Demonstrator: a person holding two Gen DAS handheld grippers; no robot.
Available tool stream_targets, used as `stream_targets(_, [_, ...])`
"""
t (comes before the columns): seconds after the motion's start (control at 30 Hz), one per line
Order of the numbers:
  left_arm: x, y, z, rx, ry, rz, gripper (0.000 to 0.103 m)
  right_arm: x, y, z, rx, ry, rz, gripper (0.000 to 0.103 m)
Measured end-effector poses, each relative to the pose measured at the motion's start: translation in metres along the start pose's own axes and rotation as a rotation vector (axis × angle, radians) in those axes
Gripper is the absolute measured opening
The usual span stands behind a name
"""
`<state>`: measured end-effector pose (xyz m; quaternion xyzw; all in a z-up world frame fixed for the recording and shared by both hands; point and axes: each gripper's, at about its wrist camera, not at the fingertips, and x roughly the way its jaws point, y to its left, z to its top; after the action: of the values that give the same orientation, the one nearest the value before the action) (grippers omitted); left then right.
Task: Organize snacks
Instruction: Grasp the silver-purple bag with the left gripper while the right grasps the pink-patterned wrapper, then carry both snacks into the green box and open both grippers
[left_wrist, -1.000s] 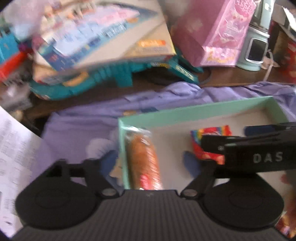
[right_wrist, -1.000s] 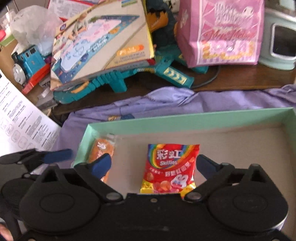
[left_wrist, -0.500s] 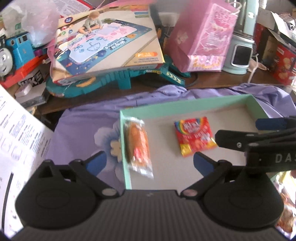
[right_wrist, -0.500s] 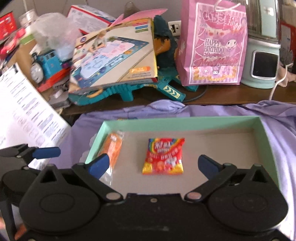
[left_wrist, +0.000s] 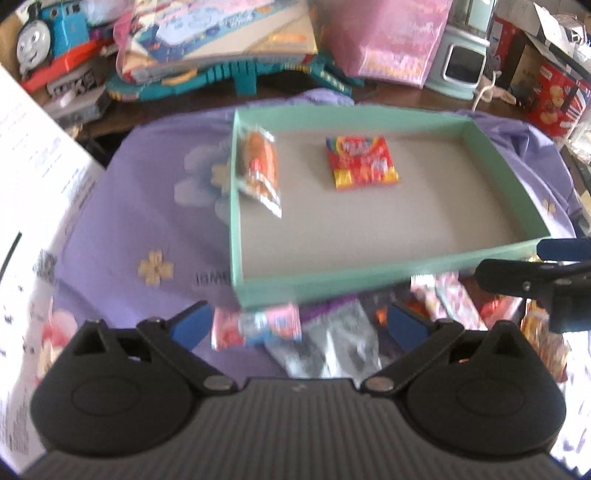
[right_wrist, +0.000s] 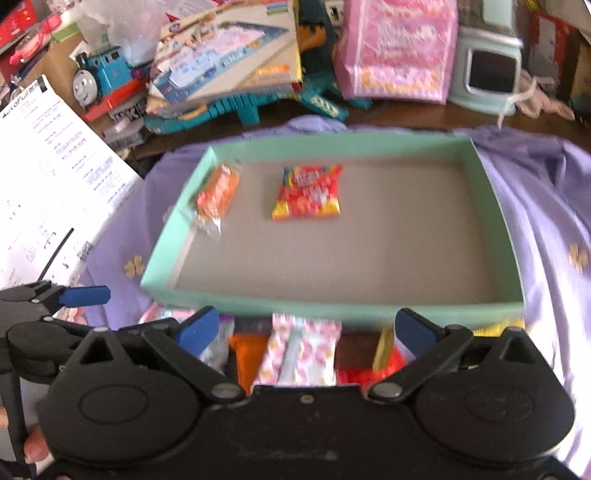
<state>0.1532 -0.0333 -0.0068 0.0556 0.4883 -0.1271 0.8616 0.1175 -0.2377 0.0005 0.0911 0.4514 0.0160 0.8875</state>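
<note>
Cluttered table (left_wrist: 399, 94), dark wood at the back and a lilac flowered cloth (left_wrist: 147, 206) spread over the near part. Left gripper (left_wrist: 299, 325) is wide open, blue pads spread, nothing between them; it hangs over the loose snacks at the near edge, right above a pink wrapped snack (left_wrist: 258, 325) and a silvery packet (left_wrist: 332, 350). Right gripper (right_wrist: 303, 328) stands just as wide and just as empty, poised over the rest of the pile, with a pink-and-white patterned packet (right_wrist: 303, 354) directly under it and an orange one (right_wrist: 247, 354) beside that. Each gripper pokes into the other's view at the side.

Just beyond both sets of pads sits the mint-green box (right_wrist: 332, 310), open-topped, its near wall almost over the pile. Inside, two snacks lie already placed: an orange clear-wrapped snack (right_wrist: 216, 192) leaning along the left wall, and a red rainbow candy bag (right_wrist: 308, 194) flat on the grey floor a little apart from it, toward the far wall. The remaining floor is bare cardboard.

Further out, on the left, a white printed sheet (right_wrist: 51, 177). Along the back, a blue toy engine (right_wrist: 99, 77), a flat toy carton (right_wrist: 229, 55) resting on teal plastic, a pink gift bag (right_wrist: 399, 48) and a pale green appliance (right_wrist: 487, 70). A fingertip (right_wrist: 35, 446) shows at the lower left of the right view.
</note>
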Motion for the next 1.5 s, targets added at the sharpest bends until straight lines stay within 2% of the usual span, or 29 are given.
stream_targets(0.03, [0.001,0.0,-0.005,-0.009,0.011,0.0,0.103,0.0,-0.002,-0.005,0.016,0.01,0.008,0.103])
stream_targets(0.1, [0.004,0.0,-0.012,-0.023,0.029,-0.005,0.103,0.001,-0.004,-0.013,0.031,0.019,0.013,0.094])
stream_targets(0.17, [0.008,-0.003,-0.018,-0.027,0.05,-0.006,0.103,0.002,-0.004,-0.019,0.032,0.028,0.0,0.092])
stream_targets(0.23, [0.013,-0.006,-0.021,-0.026,0.067,0.001,0.103,0.008,-0.008,-0.021,0.052,0.048,0.014,0.084])
stream_targets(0.63, [0.048,-0.021,-0.025,-0.051,0.136,-0.004,0.103,0.04,-0.021,-0.025,0.132,0.105,0.056,0.082])
stream_targets(0.8, [0.056,-0.018,-0.027,-0.079,0.141,-0.01,0.102,0.045,-0.017,-0.025,0.117,0.098,0.058,0.082])
stream_targets(0.87, [0.058,-0.015,-0.027,-0.102,0.146,-0.023,0.097,0.045,-0.014,-0.025,0.098,0.087,0.047,0.078])
stream_targets(0.93, [0.059,-0.013,-0.028,-0.113,0.163,-0.046,0.082,0.044,-0.01,-0.026,0.061,0.077,0.028,0.059])
stream_targets(0.97, [0.06,-0.014,-0.029,-0.109,0.166,-0.048,0.081,0.043,-0.009,-0.026,0.057,0.086,0.037,0.041])
stream_targets(1.03, [0.056,-0.017,-0.031,-0.078,0.147,-0.044,0.065,0.043,-0.01,-0.027,0.073,0.093,0.054,0.039])
stream_targets(1.07, [0.054,-0.019,-0.032,-0.061,0.141,-0.036,0.064,0.043,-0.01,-0.028,0.072,0.09,0.054,0.038])
stream_targets(1.13, [0.051,-0.021,-0.033,-0.04,0.136,-0.045,0.055,0.043,-0.011,-0.029,0.08,0.092,0.064,0.038])
stream_targets(1.23, [0.049,-0.021,-0.034,-0.03,0.134,-0.053,0.048,0.046,-0.012,-0.029,0.097,0.113,0.086,0.039])
stream_targets(1.33, [0.045,-0.018,-0.036,-0.043,0.129,-0.063,0.045,0.043,-0.008,-0.032,0.085,0.095,0.083,0.037])
stream_targets(1.5, [0.029,-0.011,-0.045,-0.028,0.113,-0.064,0.043,0.03,-0.01,-0.037,0.07,0.07,0.073,0.036])
